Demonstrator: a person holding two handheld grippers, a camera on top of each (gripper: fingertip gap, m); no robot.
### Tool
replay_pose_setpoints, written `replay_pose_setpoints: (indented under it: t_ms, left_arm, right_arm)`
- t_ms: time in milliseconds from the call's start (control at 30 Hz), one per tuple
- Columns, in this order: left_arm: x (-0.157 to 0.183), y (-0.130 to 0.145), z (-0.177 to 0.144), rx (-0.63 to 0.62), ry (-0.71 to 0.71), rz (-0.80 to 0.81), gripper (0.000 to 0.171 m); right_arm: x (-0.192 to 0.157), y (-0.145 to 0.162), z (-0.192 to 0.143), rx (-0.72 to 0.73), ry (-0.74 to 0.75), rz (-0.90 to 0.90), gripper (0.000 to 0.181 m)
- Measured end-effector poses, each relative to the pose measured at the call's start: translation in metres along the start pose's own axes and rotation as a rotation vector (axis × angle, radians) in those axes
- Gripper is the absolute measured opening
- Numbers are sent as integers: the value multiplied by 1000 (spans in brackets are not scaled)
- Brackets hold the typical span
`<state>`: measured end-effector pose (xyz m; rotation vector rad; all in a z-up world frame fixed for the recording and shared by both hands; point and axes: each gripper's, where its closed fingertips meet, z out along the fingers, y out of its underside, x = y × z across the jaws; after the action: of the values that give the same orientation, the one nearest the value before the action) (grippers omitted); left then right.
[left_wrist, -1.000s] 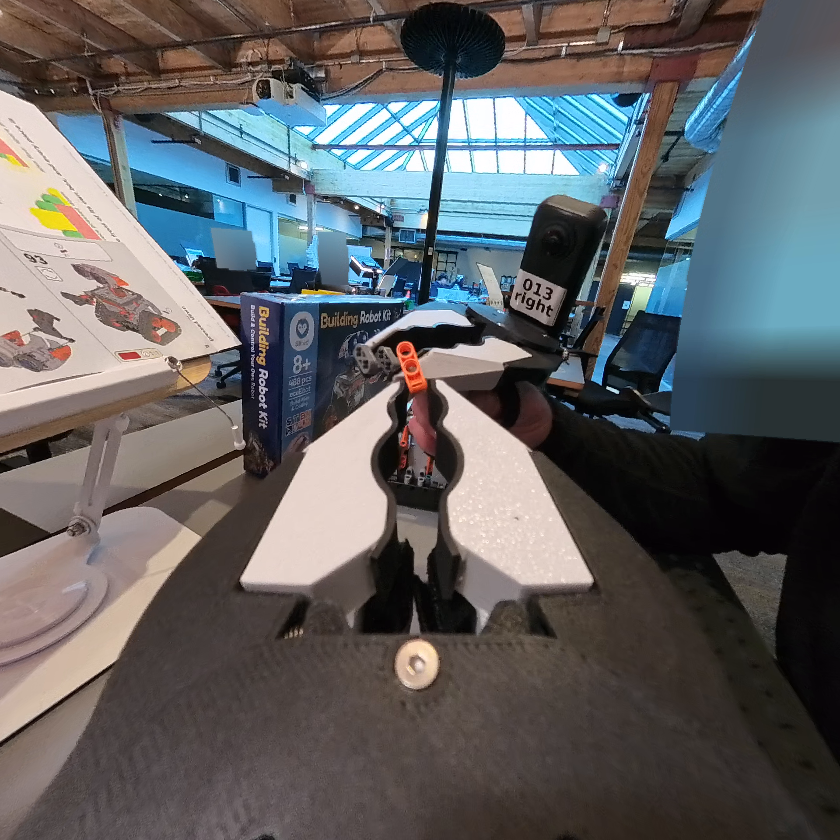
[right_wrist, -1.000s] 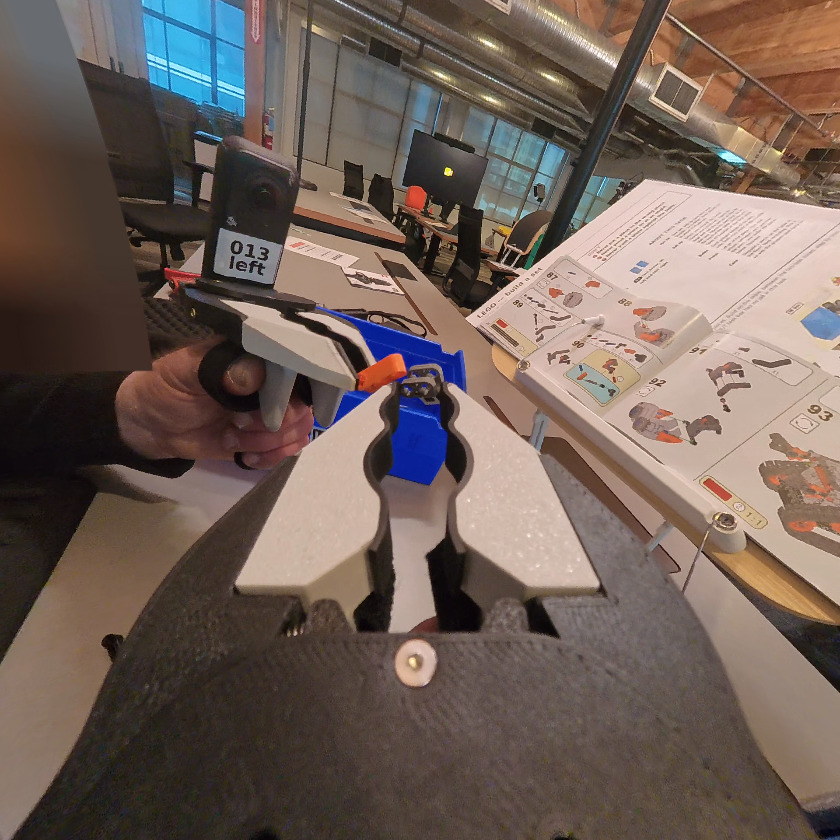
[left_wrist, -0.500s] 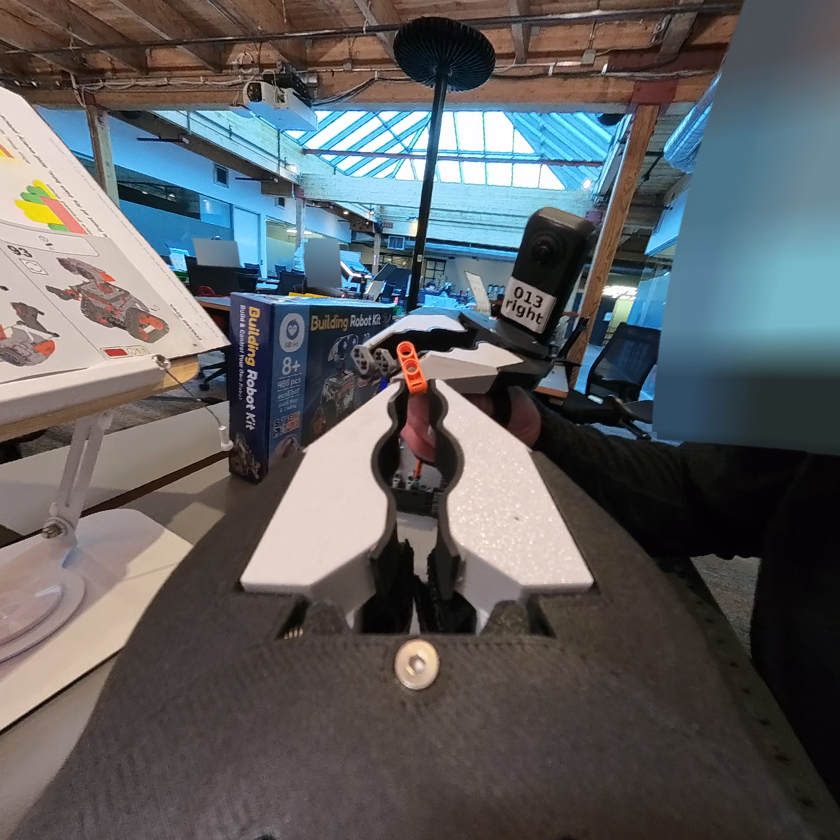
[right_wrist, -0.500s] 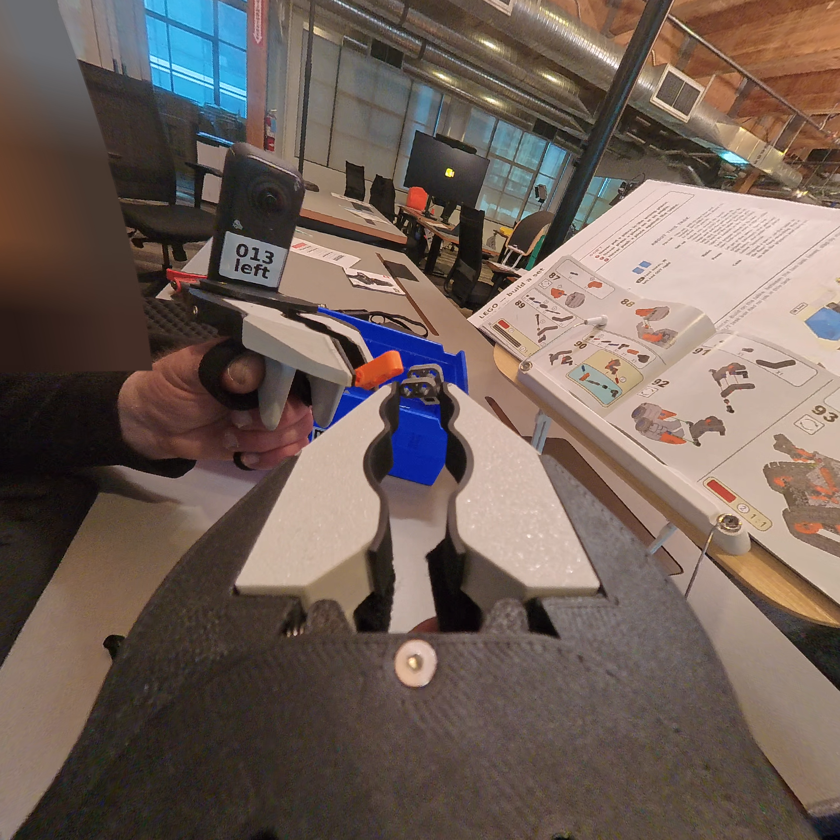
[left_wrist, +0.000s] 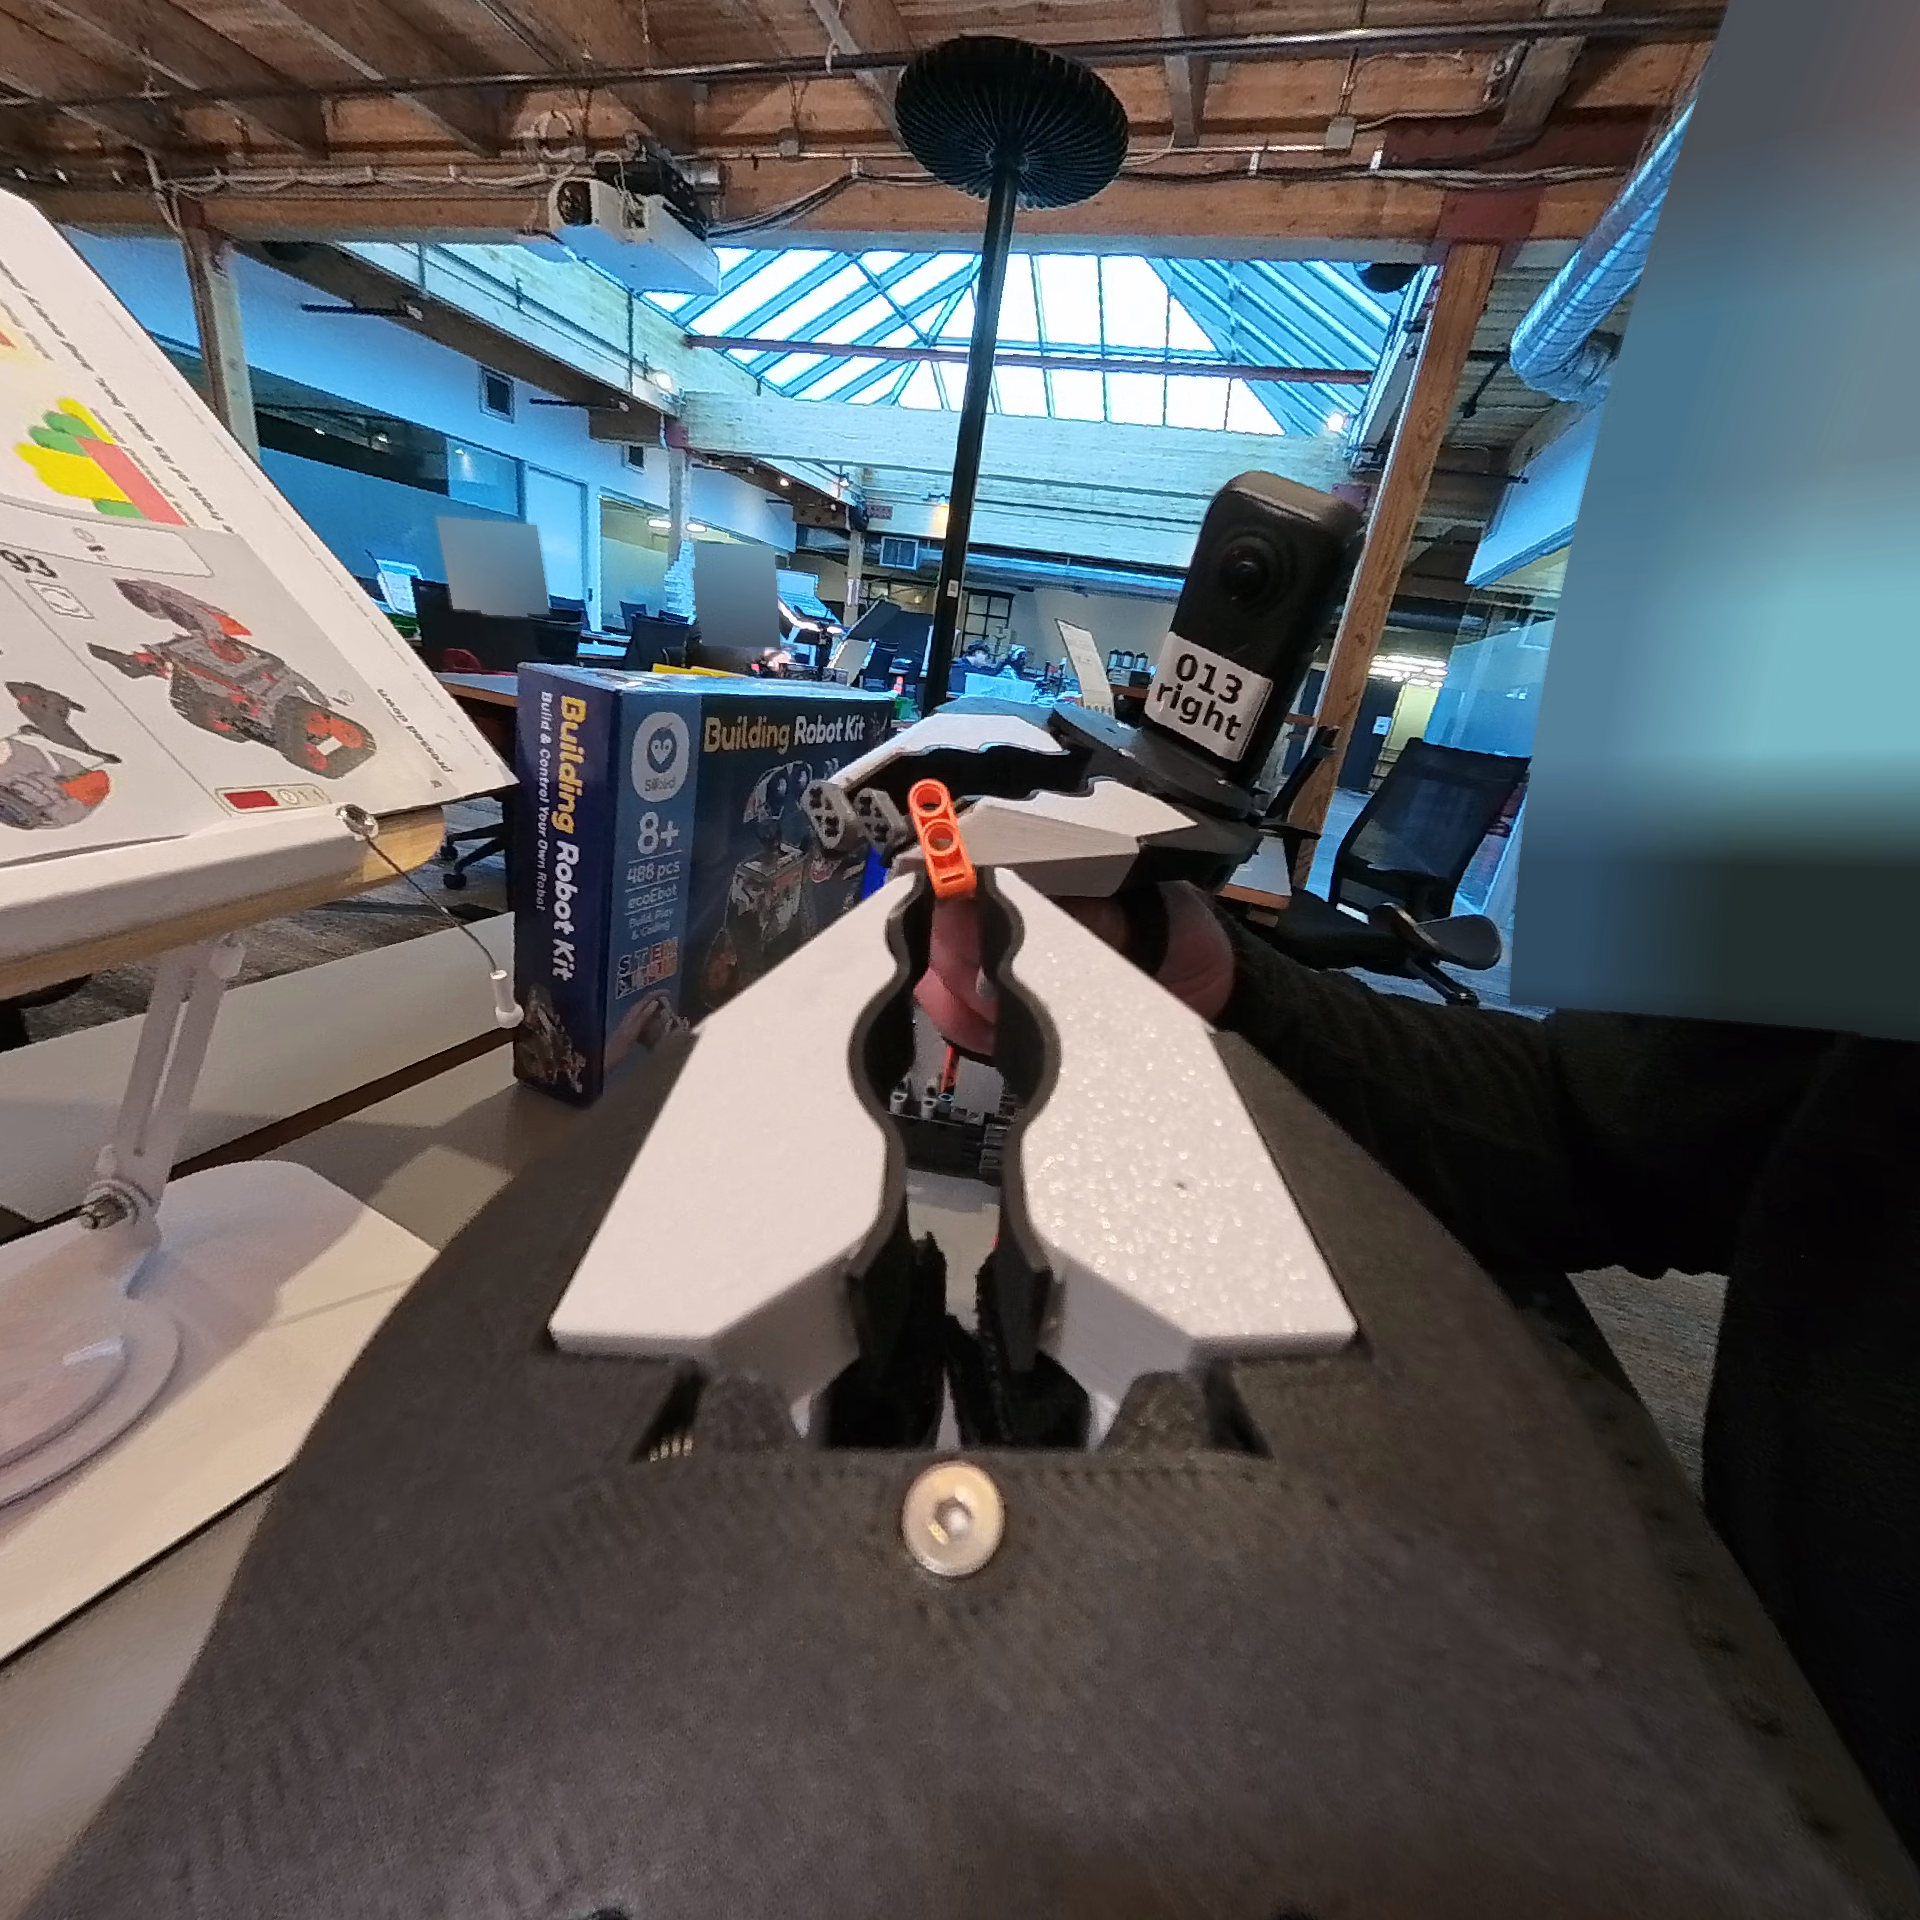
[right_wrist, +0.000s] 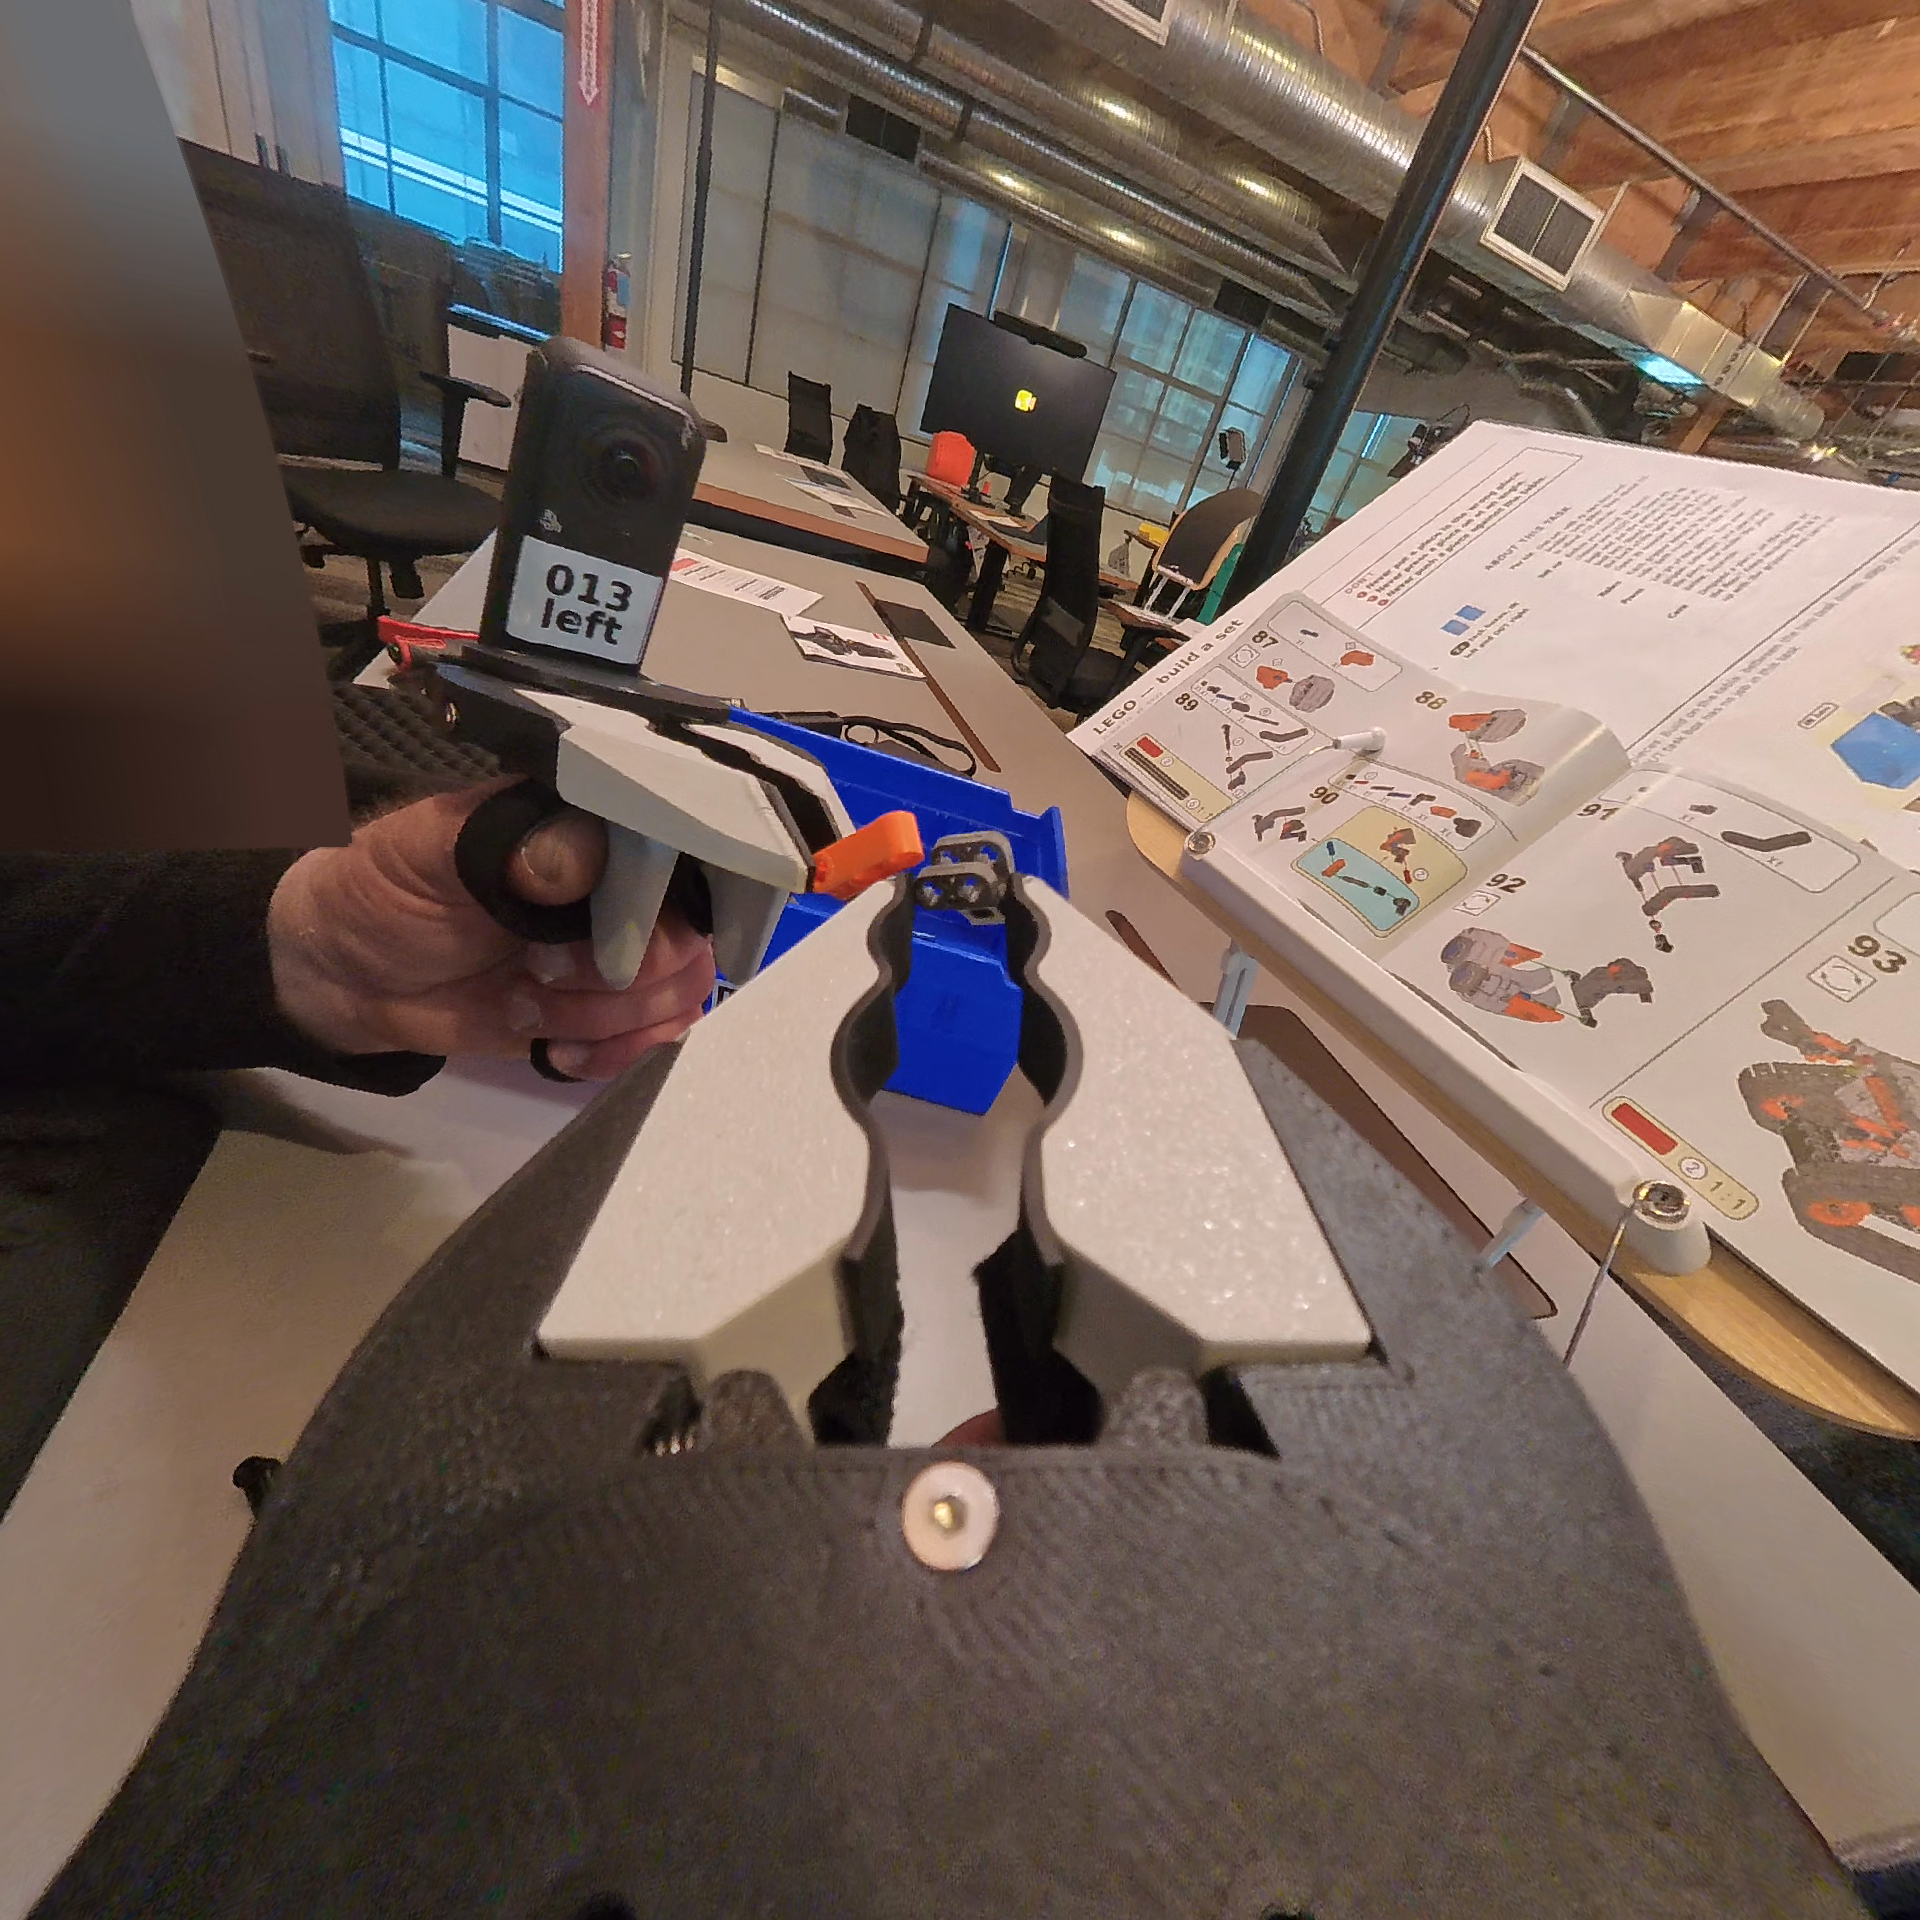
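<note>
Left gripper (left_wrist: 948, 883): white two-finger tool with black pads, clamping its jaws on a small orange plastic beam with round holes (left_wrist: 940, 837); the beam is pointing up and forward past the fingertips.
Right gripper (right_wrist: 961, 896): matching white tool, pinching a small grey plastic connector with paired holes (right_wrist: 966, 878) at the very tips.
Relation of parts: in the right wrist view the orange beam (right_wrist: 868, 837) is lying just left of the grey connector, near but apart, long axis slanting up toward it; the two grippers are facing each other tip to tip.
Height: both parts are hanging in the air above the pale tabletop (right_wrist: 156, 1299).
Surroundings: a blue plastic bin (right_wrist: 935, 997) is sitting behind the tips; an open instruction booklet on a white stand (right_wrist: 1558, 935) is leaning at the right; a dark blue kit box (left_wrist: 665, 883) is standing beyond.
</note>
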<state>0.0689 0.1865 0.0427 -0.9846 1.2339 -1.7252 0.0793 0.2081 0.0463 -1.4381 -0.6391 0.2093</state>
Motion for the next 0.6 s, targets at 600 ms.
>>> replay_pose_setpoints:
  t_ms: [600]
  left_arm:
    - [11,-7,0,28,113,-121,5]
  right_arm:
    - [-4,-12,-4,47,-2,-39,15]
